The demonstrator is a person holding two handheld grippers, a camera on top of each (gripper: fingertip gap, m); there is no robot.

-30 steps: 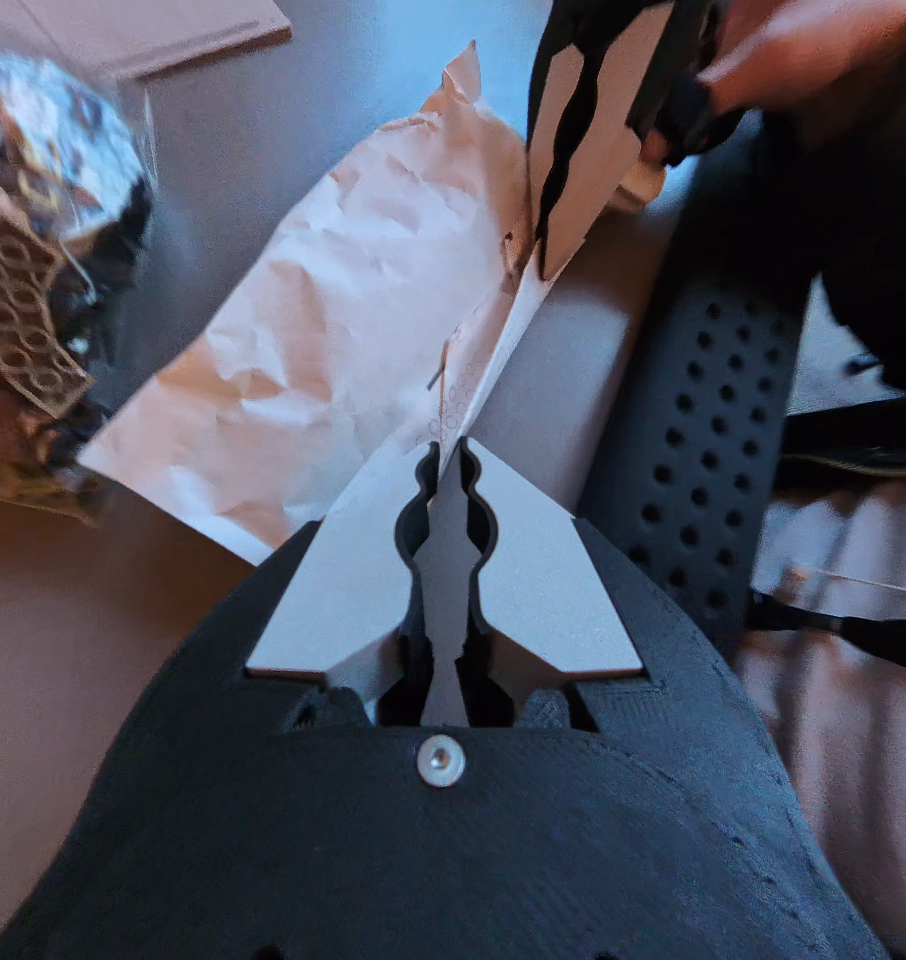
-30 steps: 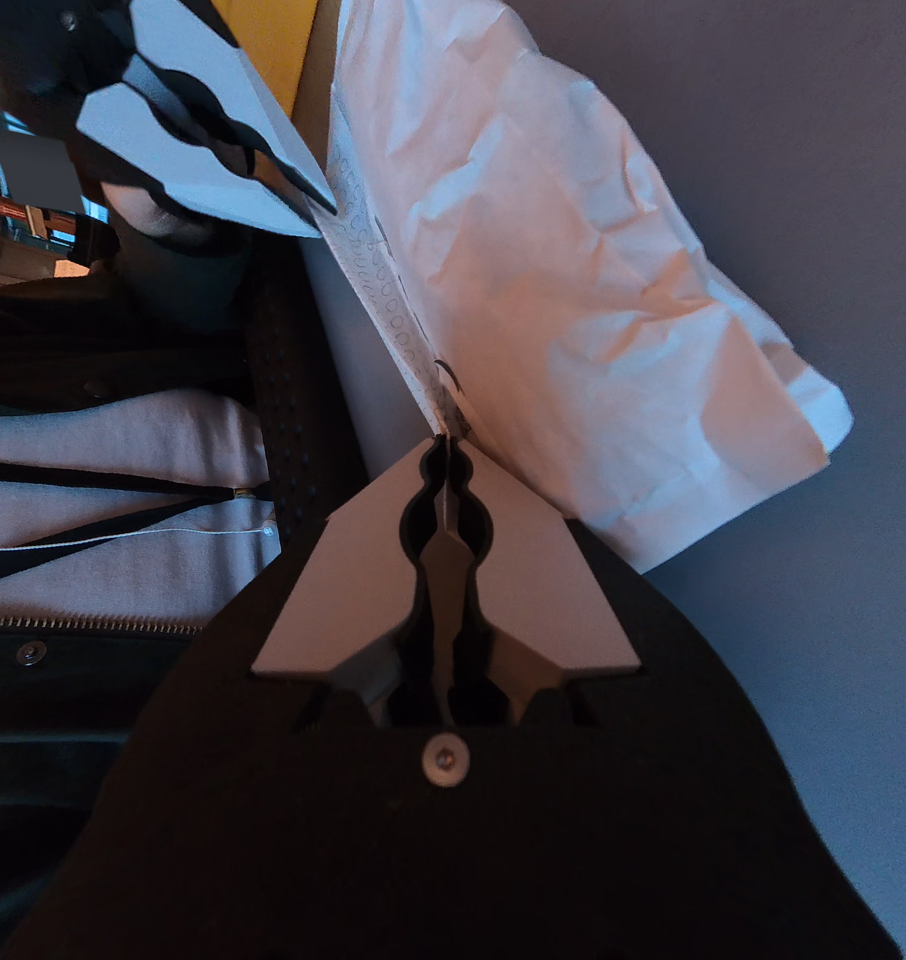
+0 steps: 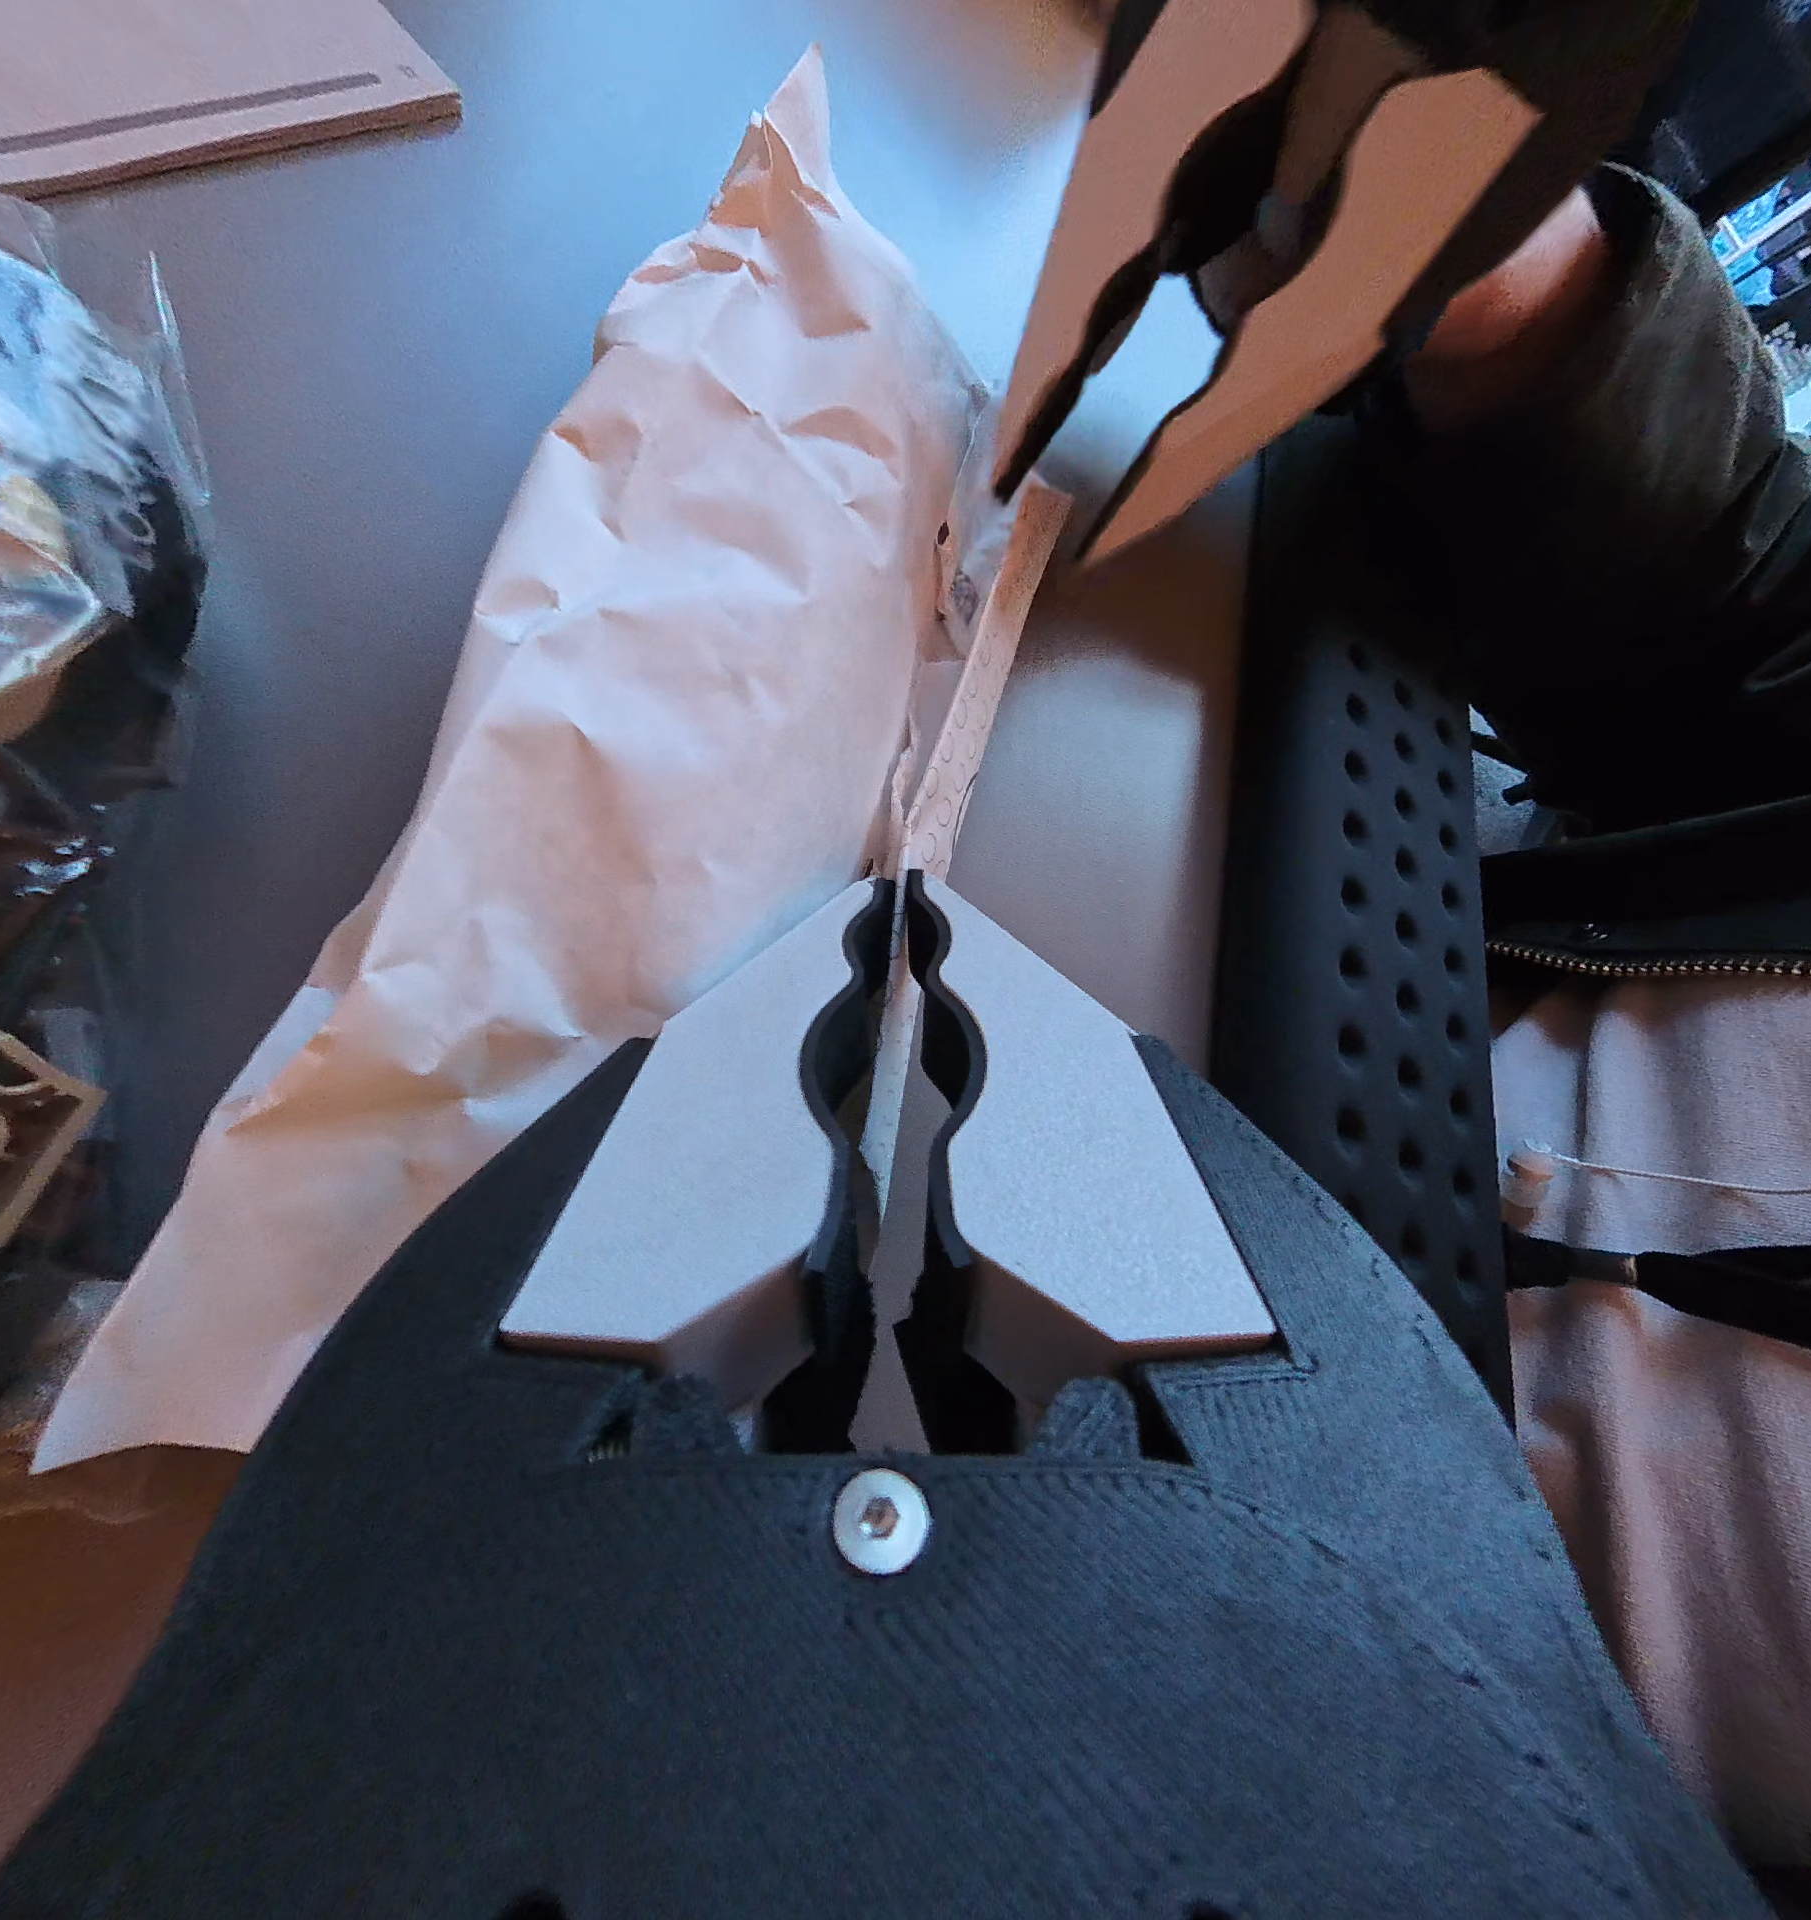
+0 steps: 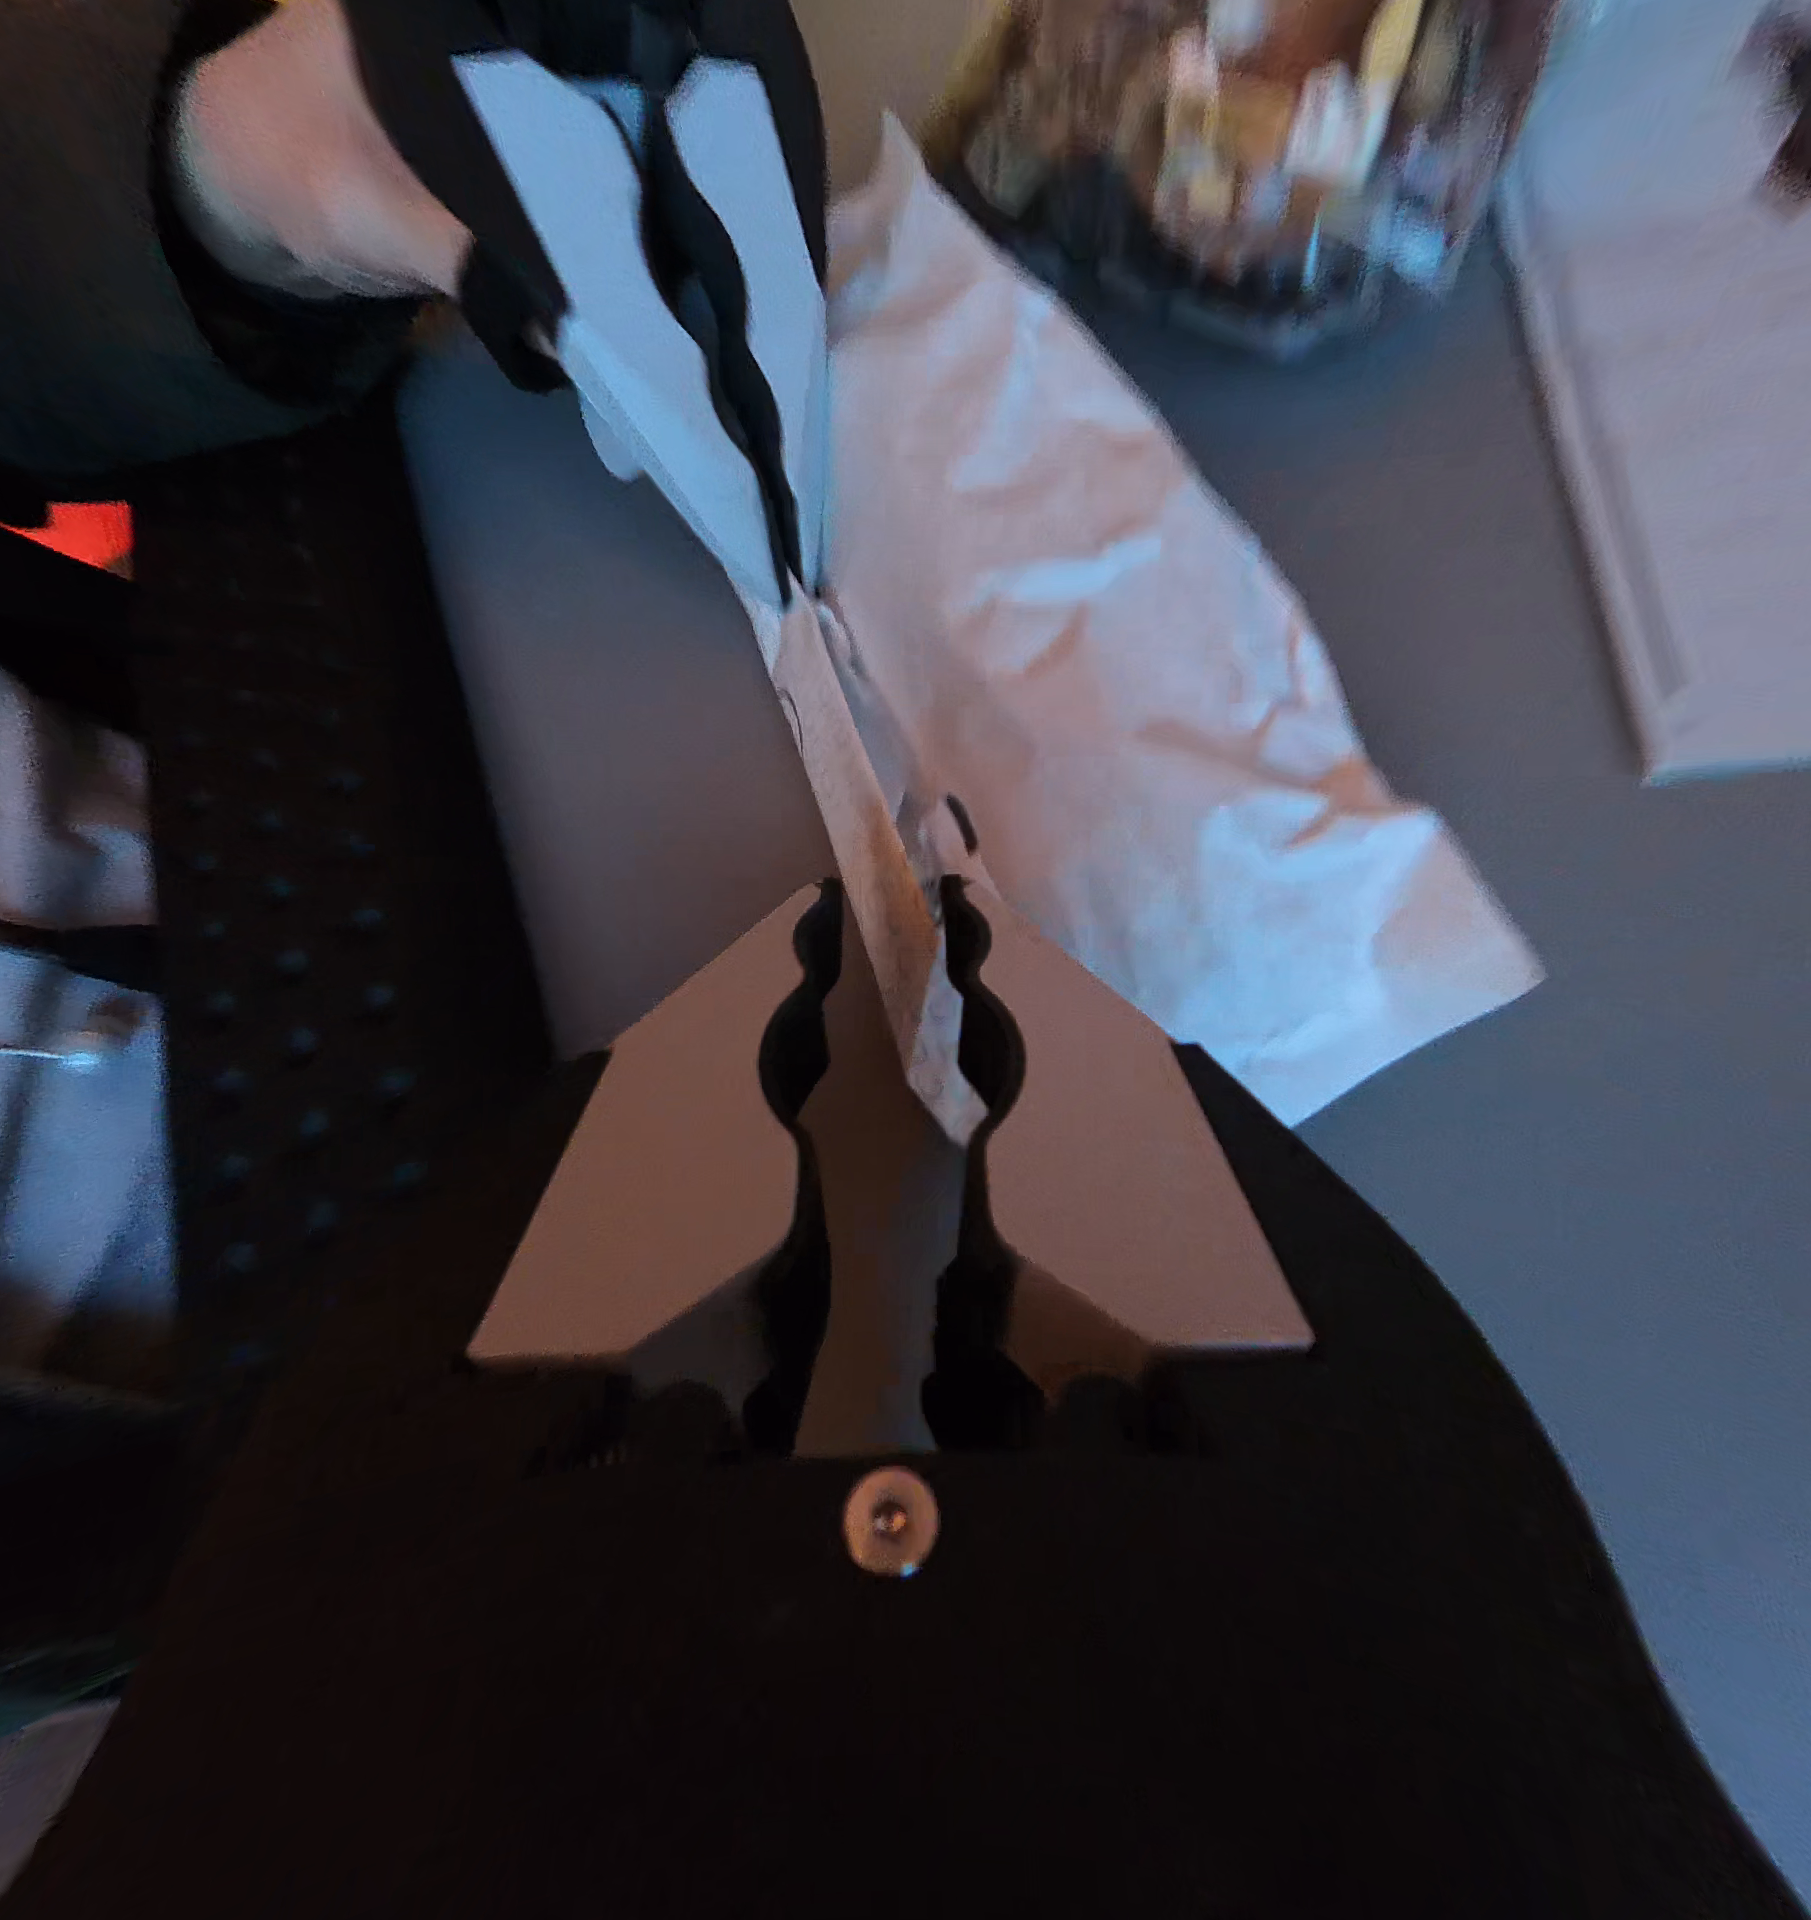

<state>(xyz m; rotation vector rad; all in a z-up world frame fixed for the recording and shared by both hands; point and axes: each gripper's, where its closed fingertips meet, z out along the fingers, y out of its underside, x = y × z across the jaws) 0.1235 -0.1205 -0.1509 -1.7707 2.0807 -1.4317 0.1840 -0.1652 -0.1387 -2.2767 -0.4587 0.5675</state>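
A crumpled white paper bag [image 3: 693,675] lies on the grey table, and its dotted sealed edge [image 3: 968,727] stands up toward me. My left gripper [image 3: 898,883] is shut on the near end of that edge. My right gripper [image 3: 1044,523] hovers at the far end of the edge with its jaws apart. In the right wrist view, my right gripper [image 4: 888,888] is open. The bag's edge strip [image 4: 859,748] lies loose between its fingers, close to the right one. The left gripper [image 4: 805,592] shows beyond it, shut on the strip. The bag [image 4: 1140,675] spreads to the right.
A clear plastic bag of small pieces [image 3: 39,623] lies left of the paper bag and is blurred in the right wrist view [image 4: 1244,156]. A flat pale board [image 3: 174,94] lies at the far left. A black perforated panel [image 3: 1379,935] and a person's clothing [image 3: 1659,1143] border the right. Tip to tip, the grippers are about 9 cm apart.
My right gripper has opened and let go of the bag's edge, and its view has swung. My left gripper still grips the edge, and the bag has turned more upright in its view.
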